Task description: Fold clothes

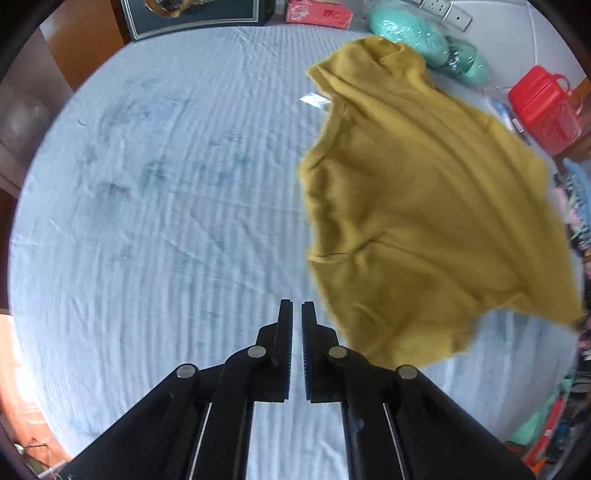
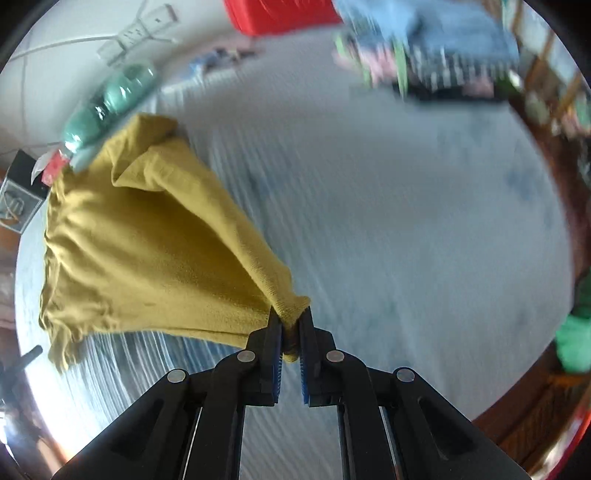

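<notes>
A mustard-yellow garment point(image 1: 424, 206) hangs lifted over the pale blue bedsheet point(image 1: 166, 184), at the right of the left wrist view. My left gripper point(image 1: 297, 308) is shut and empty, just left of the garment's lower edge. My right gripper point(image 2: 290, 317) is shut on a bunched corner of the yellow garment point(image 2: 147, 251), which stretches away up and to the left above the sheet point(image 2: 406, 240). The right wrist view is motion-blurred.
A red plastic container point(image 1: 543, 107), teal wrapped bundles point(image 1: 417, 33), a power strip point(image 1: 447, 11) and a red box point(image 1: 317, 13) lie along the far edge. A pile of coloured clothes point(image 2: 436, 55) sits at the far right. Wooden furniture point(image 1: 85, 48) borders the bed.
</notes>
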